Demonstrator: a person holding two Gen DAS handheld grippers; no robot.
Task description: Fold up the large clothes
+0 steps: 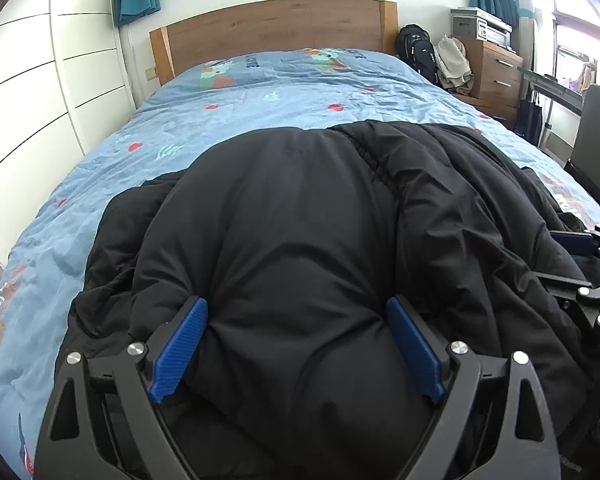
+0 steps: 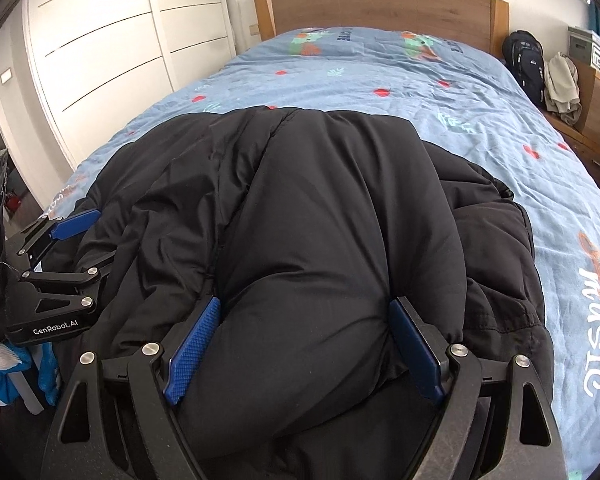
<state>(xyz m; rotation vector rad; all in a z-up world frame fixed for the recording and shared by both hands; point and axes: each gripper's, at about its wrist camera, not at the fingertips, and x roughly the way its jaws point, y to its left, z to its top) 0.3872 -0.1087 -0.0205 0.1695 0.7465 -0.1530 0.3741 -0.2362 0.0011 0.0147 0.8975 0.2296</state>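
- A black padded jacket (image 1: 300, 220) is lying on the near half of a bed, bunched into thick, puffy folds across a blue patterned bedspread (image 1: 260, 96).
- In the left wrist view, the left gripper (image 1: 296, 344) is sitting low on the jacket's near edge; its jaws are standing wide, with a fat roll of padding bulging between the blue pads (image 1: 180, 350) and pressing against both.
- In the right wrist view, the right gripper (image 2: 304, 344) is sitting likewise on the near edge, further along; its jaws are also standing wide, with a thick fold of the jacket filling the gap and bearing on both pads (image 2: 194, 350).
- Both grippers are clamped on bulky folds of the jacket rather than standing free.
- Each gripper is showing at the edge of the other's view, so the two are working side by side.
- A wooden headboard (image 1: 276, 28) is standing at the far end of the bed.
- White wardrobe doors (image 2: 112, 48) are running along the left side.
- A black backpack (image 1: 418, 54) and a wooden drawer unit (image 1: 496, 72) are standing to the right of the bed head.
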